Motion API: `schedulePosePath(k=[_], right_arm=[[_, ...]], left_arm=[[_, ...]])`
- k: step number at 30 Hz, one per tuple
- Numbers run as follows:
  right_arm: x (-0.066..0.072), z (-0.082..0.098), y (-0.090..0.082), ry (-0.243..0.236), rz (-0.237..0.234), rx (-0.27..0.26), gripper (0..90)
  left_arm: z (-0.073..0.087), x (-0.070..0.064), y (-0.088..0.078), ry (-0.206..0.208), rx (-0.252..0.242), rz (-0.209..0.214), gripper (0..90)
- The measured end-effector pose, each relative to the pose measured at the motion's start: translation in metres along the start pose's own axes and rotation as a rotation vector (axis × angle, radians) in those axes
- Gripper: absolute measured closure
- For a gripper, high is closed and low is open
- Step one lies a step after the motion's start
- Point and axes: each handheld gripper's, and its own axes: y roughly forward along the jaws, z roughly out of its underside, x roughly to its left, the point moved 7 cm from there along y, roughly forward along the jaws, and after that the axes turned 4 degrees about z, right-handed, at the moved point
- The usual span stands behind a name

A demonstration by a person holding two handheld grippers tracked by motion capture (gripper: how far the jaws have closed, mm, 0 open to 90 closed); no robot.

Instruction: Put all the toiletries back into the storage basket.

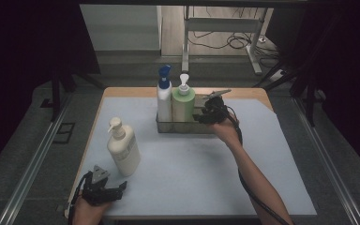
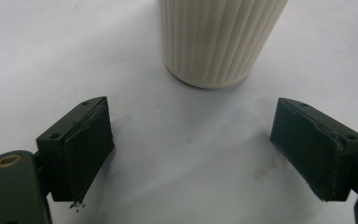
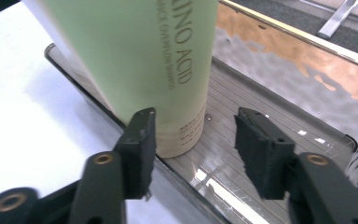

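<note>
A cream pump bottle stands on the pale blue mat at the front left; its ribbed base rises just beyond my left gripper. That gripper rests near the table's front edge, open and holding nothing. A clear tray at the back holds a white bottle with a blue pump and a green bottle. My right gripper hovers at the tray's right part, open, with the green bottle close beside its left jaw and the tray floor between the jaws.
The pale blue mat covers a wooden table. Dark curtains stand at both sides. A white desk frame and cables lie on the floor behind the table.
</note>
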Motion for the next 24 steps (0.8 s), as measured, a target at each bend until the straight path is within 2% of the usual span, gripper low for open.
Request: schedulePosePath(k=[5, 6, 8, 15, 24], right_arm=[[0.006, 0.002, -0.006, -0.02, -0.029, -0.018, 31.0], [0.008, 0.004, -0.009, -0.033, -0.028, -0.012, 26.4], [0.009, 0.005, -0.013, -0.039, -0.025, -0.02, 23.7], [0.008, 0.008, -0.026, -0.044, -0.008, -0.043, 18.1], [0.011, 0.018, -0.043, -0.072, -0.036, -0.035, 11.7]], left_arm=[[0.0, 0.0, 0.0, 0.003, 0.004, 0.0, 12.5], [0.0, 0.0, 0.0, 0.003, 0.005, -0.001, 12.5], [-0.001, 0.0, 0.0, 0.001, 0.006, 0.0, 12.6], [-0.001, 0.0, 0.0, 0.003, 0.007, -0.001, 12.4], [-0.001, 0.0, 0.0, 0.005, 0.002, 0.001, 12.1]])
